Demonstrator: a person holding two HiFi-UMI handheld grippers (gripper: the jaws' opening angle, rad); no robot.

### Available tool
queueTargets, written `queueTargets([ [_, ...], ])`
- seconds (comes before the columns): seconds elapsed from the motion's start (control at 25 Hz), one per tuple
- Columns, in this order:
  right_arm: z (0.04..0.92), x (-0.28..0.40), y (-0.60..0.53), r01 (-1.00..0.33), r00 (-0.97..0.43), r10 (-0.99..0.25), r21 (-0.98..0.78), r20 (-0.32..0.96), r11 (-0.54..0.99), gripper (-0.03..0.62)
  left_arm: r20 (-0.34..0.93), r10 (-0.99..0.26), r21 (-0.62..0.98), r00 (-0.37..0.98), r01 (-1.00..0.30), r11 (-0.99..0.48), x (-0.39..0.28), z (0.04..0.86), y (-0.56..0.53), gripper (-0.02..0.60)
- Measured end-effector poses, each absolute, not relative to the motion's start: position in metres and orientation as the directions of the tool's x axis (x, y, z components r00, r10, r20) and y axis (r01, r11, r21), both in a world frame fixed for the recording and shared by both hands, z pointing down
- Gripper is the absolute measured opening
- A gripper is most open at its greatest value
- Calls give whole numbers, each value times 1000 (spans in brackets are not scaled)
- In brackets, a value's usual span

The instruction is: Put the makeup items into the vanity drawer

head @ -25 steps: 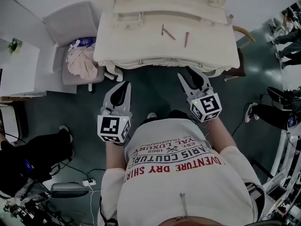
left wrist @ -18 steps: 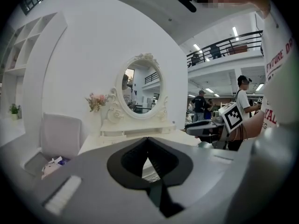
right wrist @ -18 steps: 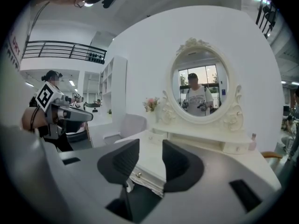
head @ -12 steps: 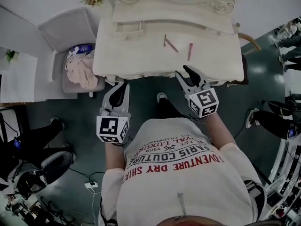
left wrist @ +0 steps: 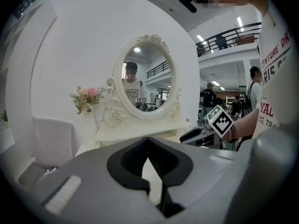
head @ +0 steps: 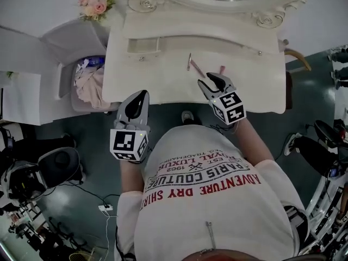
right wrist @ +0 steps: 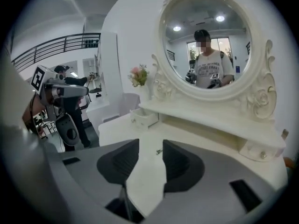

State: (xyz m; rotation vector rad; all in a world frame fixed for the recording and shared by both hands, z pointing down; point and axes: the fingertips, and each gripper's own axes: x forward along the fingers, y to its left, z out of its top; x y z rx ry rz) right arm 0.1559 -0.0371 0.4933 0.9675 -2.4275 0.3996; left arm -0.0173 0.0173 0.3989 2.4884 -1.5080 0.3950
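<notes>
Beside the vanity, at the far left of the head view, stands a grey padded armchair (head: 76, 34) with a heap of pale pink cloth (head: 91, 83) on its seat. A small bunch of pink and white flowers (head: 97, 4) stands near the back left corner of the white carved vanity table (head: 163, 78).

Next comes the left gripper (head: 142, 95). Its tip is over the front edge of the table, and its jaws are together with nothing between them. Behind it, the small white drawer (head: 144, 46) with a knob stands pulled out from the low shelf at the back of the table.

Right of the middle, two thin dark pink makeup pencils (head: 194, 67) lie on the bare table top and meet in a V. A short pink makeup stick (head: 221, 69) lies near them. The right gripper (head: 206, 79) is above the table between these items, its tips just beside them. Its jaws are apart and have just been opening; only the table top shows in the gap.

An oval mirror (right wrist: 205, 41) in a carved frame rises at the back.
</notes>
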Motion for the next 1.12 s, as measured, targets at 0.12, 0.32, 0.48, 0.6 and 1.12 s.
queueTargets([
  [0.12, 512, 162, -56, -688, -622, -511, -102, 593, 719, 126, 342, -826, 40, 447, -886, -462, -5, 407, -8, 8],
  [0.32, 554, 164, -71, -683, -586, -427, -137, 688, 717, 126, 385, -797, 76, 466, -876, -476, 2, 430, -39, 9],
  [0.48, 579, 162, -80, -689, -542, -375, -143, 752, 710, 126, 392, -760, 91, 518, -844, -529, 7, 436, -63, 9],
  [0.6, 595, 159, -81, -704, -503, -342, -147, 794, 695, 126, 403, -724, 91, 560, -812, -577, 6, 441, -77, 8],
  [1.12, 623, 169, -94, -846, -298, -353, -74, 887, 528, 62, 452, -599, 139, 661, -715, -685, -26, 461, -117, 8],
])
